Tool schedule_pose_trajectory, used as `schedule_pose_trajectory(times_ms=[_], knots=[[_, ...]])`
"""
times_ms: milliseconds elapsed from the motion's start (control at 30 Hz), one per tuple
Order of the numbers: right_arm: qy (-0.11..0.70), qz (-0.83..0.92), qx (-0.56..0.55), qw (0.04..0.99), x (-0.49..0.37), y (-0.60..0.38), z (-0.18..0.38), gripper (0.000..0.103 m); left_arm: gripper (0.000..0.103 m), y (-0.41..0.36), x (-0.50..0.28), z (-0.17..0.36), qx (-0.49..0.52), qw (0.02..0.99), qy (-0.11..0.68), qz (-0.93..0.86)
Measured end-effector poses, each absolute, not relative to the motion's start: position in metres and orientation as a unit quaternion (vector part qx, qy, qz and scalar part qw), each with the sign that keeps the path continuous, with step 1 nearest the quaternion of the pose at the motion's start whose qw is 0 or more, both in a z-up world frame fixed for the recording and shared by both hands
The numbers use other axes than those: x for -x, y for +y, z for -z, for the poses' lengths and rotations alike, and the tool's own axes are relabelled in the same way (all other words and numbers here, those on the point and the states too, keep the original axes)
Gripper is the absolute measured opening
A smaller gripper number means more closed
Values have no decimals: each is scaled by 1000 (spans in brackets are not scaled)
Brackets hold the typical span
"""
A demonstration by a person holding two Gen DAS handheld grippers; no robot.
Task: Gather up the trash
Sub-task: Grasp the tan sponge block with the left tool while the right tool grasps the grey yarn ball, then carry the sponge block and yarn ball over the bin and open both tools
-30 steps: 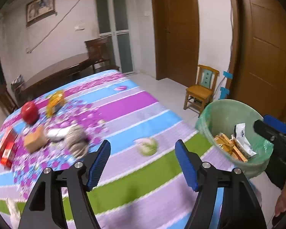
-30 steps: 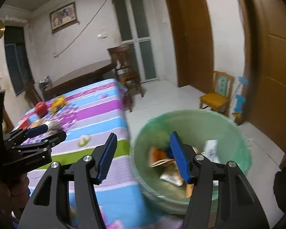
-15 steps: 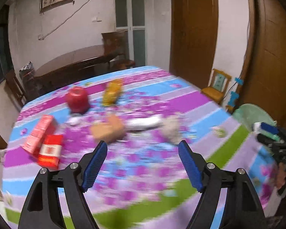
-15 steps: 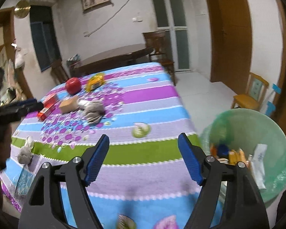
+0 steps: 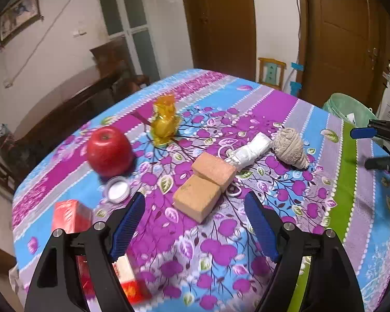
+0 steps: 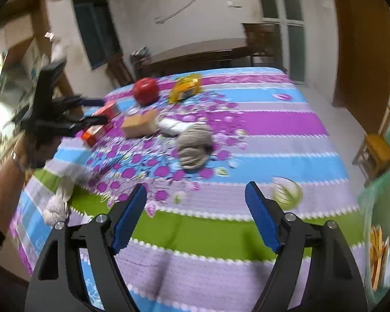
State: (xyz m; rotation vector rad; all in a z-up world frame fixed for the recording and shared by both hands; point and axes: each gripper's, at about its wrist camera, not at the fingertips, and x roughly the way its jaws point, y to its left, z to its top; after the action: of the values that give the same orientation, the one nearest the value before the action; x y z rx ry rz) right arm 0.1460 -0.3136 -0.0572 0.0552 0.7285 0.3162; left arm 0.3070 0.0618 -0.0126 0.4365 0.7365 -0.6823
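Observation:
My left gripper (image 5: pixel 195 230) hangs open and empty over the flowered tablecloth (image 5: pixel 247 109), just short of two tan blocks (image 5: pixel 205 182). Past them lie a white crumpled wrapper (image 5: pixel 249 150), a grey-beige wad (image 5: pixel 290 150) and a yellow wrapper (image 5: pixel 165 121). My right gripper (image 6: pixel 196 218) is over the near green stripe, its jaws opening with nothing between them. A green-and-white crumpled ball (image 6: pixel 287 192) lies just right of its right finger. The grey-beige wad (image 6: pixel 195 143) sits farther in. The green bin (image 6: pixel 377 208), with wrappers inside, stands at the right edge.
A red apple (image 5: pixel 109 150), a white lid (image 5: pixel 117 189) and red boxes (image 5: pixel 71 215) lie left of my left gripper. A white tissue wad (image 6: pixel 62 195) rests at the table's left edge. A yellow chair (image 6: pixel 377 148) and wooden doors (image 5: pixel 345 39) stand beyond the table.
Both grippers have swung left, away from the bin and over the table. The left now faces the cluster of objects up close. The right's jaws stand wider than before.

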Motion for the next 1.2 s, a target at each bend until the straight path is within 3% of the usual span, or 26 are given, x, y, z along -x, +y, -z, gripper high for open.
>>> schedule_pose_trajectory(times_ms=[400,467,500,567,600,633,667,900,1200], knots=[[425,-145,-38,893,-236,-289,87,77,79,36,-335,56,-243,822,378,350],[436,-148,-50,886,-244,-289,94,63,79,31,-337,62,-255,817,381,351],[430,-147,-50,889,-246,-289,94,61,79,28,-338,66,-262,814,382,351],[428,-145,-41,891,-248,-287,95,43,75,23,-338,73,-281,809,383,346],[428,-148,-42,890,-248,-287,95,37,66,22,-336,73,-280,811,376,349],[427,-150,-44,891,-248,-288,95,35,50,22,-334,73,-281,815,373,343],[424,-153,-45,892,-247,-289,94,31,49,24,-332,72,-278,819,372,338],[405,-179,-48,895,-206,-296,87,28,45,48,-264,58,-268,832,336,351],[347,-181,-47,919,-139,-312,50,27,45,100,-193,-38,-180,931,242,207]])
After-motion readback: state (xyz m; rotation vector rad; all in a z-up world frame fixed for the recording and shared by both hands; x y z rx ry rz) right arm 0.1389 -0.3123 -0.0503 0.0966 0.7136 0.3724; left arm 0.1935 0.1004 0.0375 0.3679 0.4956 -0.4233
